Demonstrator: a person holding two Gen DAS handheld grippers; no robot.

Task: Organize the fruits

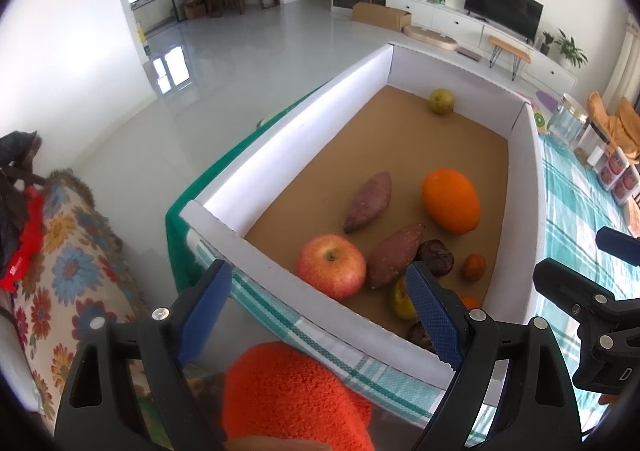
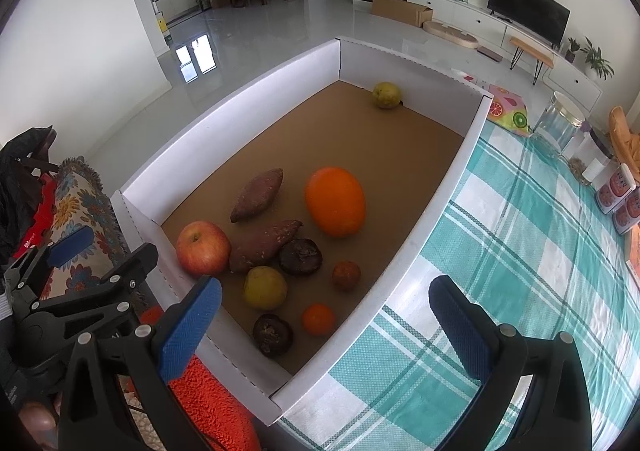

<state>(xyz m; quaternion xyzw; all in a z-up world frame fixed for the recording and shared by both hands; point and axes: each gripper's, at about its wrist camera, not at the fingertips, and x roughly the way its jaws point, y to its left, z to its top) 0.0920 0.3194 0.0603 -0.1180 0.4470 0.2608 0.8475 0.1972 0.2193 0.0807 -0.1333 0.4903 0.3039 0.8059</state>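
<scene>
Fruits lie in a shallow white cardboard box with a brown floor point(image 2: 400, 271), which sits on the table under a teal-and-white checked cloth point(image 2: 500, 251). Nearest in the right wrist view are a dark wrinkled round fruit point(image 2: 273, 334) and a small orange tangerine point(image 2: 318, 319), then a yellow-green pear-like fruit point(image 2: 265, 287), a small reddish-brown fruit point(image 2: 346, 274) and a second dark wrinkled fruit point(image 2: 300, 256). A red apple point(image 2: 203, 248) sits by the left wall, touching a brown sweet potato point(image 2: 262, 245); another sweet potato point(image 2: 257, 194) lies just beyond, beside a large orange point(image 2: 335, 200). A lone yellow-green fruit point(image 2: 386, 94) rests at the far wall, well apart from the others.

Both tools stand released with blue-padded fingers spread and nothing between them: the left tool point(image 1: 320, 299) hangs over the box's near-left corner, the right tool point(image 2: 324, 311) straddles the near-right wall. An orange fuzzy cloth point(image 1: 292, 395) fills the bottom of the left wrist view.

Clear glass jars point(image 2: 560, 123) and printed cartons point(image 2: 618, 199) stand on the table to the right. A floral-patterned fabric point(image 1: 68, 251) lies left of the table. In the left wrist view the right finger hides part of the nearest fruits.
</scene>
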